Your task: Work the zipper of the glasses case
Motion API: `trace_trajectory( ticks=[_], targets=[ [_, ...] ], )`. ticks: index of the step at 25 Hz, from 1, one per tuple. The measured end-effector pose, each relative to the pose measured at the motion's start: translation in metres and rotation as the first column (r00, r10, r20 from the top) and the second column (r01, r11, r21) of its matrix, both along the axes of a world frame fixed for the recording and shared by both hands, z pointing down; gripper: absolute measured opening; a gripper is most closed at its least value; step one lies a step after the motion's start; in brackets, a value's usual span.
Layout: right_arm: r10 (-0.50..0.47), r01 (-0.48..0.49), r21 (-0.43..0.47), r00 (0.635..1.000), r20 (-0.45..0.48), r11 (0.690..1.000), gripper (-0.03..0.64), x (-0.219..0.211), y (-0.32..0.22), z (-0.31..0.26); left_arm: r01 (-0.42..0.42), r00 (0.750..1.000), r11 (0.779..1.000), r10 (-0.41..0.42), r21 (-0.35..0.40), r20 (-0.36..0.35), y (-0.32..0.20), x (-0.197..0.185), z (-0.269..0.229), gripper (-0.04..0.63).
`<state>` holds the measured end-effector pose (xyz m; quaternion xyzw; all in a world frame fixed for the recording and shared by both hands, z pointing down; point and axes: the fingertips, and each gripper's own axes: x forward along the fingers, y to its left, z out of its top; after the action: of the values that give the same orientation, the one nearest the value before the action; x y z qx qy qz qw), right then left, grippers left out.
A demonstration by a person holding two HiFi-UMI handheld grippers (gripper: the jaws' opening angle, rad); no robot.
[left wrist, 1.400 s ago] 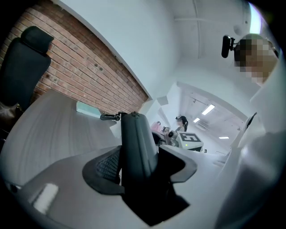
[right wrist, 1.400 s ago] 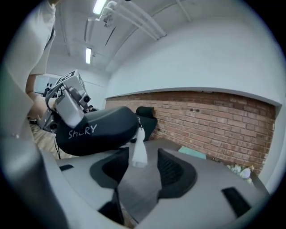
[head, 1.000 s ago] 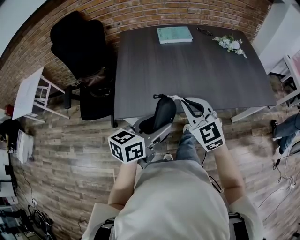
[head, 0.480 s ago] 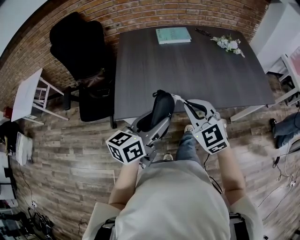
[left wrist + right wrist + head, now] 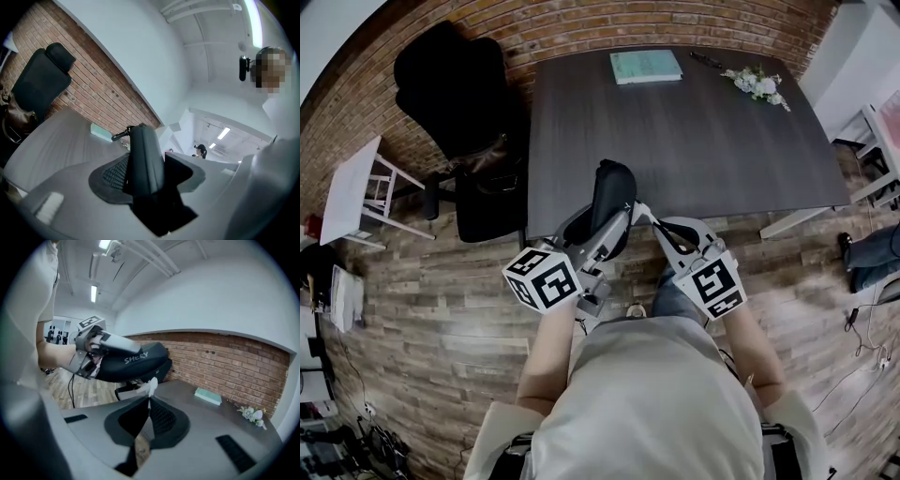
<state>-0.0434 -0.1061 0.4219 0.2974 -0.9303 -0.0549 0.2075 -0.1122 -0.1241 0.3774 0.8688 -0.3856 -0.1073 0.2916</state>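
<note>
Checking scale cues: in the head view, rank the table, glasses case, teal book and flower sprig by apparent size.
1. table
2. glasses case, inflated by nearness to the camera
3. teal book and flower sprig look roughly alike; not ranked

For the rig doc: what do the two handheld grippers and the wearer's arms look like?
Both the left gripper and right gripper are pale grey with dark ribbed pads; each carries a white cube with black square markers. The wearer has a pale short-sleeved top.

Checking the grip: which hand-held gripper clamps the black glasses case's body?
The left hand-held gripper: its jaws clamp the black glasses case, while the right hand-held gripper is shut on a small white tab at its edge.
</note>
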Motion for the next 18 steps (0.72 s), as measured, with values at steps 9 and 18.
trace_trajectory(
  ticks=[9, 18],
  targets=[
    [-0.085, 0.091, -0.115, 0.995, 0.059, 0.989, 0.005, -0.036, 0.03, 0.02, 0.02, 1.0, 1.0, -0.02, 0.019, -0.014, -0.029, -0.008, -0.008, 0.236],
    [-0.186, 0.224, -0.255, 0.969, 0.164, 0.941, 0.005, -0.067, 0.058, 0.029, 0.035, 0.999, 0.999, -0.035, 0.009, -0.016, -0.058, -0.005, -0.001, 0.238]
  ],
)
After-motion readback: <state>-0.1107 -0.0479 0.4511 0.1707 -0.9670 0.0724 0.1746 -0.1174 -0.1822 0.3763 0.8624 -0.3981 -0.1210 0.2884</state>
